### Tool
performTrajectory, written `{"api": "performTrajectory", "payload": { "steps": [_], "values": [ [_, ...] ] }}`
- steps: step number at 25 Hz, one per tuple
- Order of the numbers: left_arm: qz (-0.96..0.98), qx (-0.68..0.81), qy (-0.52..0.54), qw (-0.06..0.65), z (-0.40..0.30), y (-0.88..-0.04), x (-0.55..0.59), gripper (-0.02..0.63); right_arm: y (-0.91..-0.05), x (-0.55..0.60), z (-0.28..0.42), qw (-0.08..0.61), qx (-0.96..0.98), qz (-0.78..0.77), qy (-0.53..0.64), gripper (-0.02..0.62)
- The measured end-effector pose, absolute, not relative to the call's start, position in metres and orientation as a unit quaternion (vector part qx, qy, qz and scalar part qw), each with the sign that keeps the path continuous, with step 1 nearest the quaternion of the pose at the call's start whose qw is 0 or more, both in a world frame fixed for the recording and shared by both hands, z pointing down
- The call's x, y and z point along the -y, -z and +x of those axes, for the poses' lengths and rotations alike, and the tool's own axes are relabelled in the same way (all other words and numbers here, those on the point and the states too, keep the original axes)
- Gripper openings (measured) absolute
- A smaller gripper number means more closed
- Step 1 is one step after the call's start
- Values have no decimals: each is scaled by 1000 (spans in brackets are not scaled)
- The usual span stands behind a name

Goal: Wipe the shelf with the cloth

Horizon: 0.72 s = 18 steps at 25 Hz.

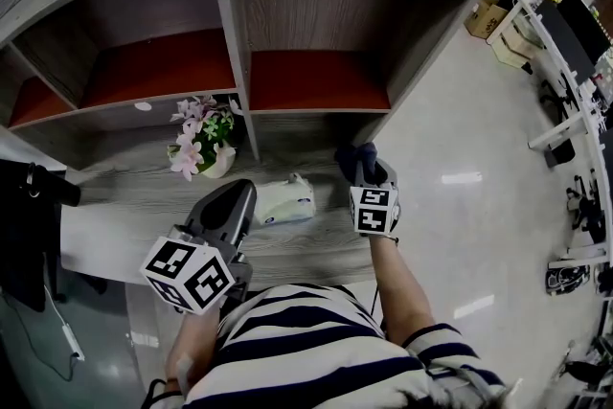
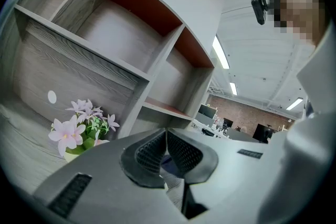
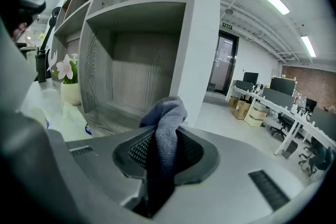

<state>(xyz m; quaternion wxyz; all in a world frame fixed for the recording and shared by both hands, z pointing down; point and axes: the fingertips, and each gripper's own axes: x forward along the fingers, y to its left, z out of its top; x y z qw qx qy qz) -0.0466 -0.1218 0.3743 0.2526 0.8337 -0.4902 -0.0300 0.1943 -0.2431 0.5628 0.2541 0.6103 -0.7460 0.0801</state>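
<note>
We find the right gripper (image 3: 168,132) clenched on the cloth (image 3: 167,113). The cloth is dark blue-grey. It is pinched between the 2 fingers (image 3: 193,152), with a bunched end standing above the tips and the remainder hanging down between the pads.

In the head view the cloth sits at the right end of the counter (image 1: 124,196), just before the lower right compartment of the shelf (image 1: 239,62) and near its right side panel. We cannot tell whether the cloth touches the counter or the shelf.

The left gripper (image 2: 167,134) has its fingers (image 2: 149,153) closed tip to tip, and we see nothing gripped between them. In the head view it is held over the front of the counter, left of the right gripper and well apart from it. It points towards the shelf.

The shelf is grey wood grain with red panels in its upper compartments. We count 2 upper compartments in full view and part of a 3rd at the left.

A white pot of pink and white flowers (image 1: 199,134) stands on the counter beside the central upright. A white soft pack (image 1: 284,201) lies on the counter between the 2 grippers, in front of the flowers.

The person wears a striped shirt (image 1: 316,350). Office desks (image 1: 560,43) stand on a glossy floor at the right.
</note>
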Motion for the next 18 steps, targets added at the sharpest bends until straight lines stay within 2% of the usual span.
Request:
{"api": "performTrajectory", "payload": {
  "steps": [9, 18],
  "values": [
    [834, 492, 34, 249, -49, -372, 121, 23, -506, 223, 185, 215, 768, 599, -67, 86],
    [837, 488, 41, 244, -46, -367, 120, 23, -409, 195, 130, 144, 829, 540, -2, 86]
  ]
}}
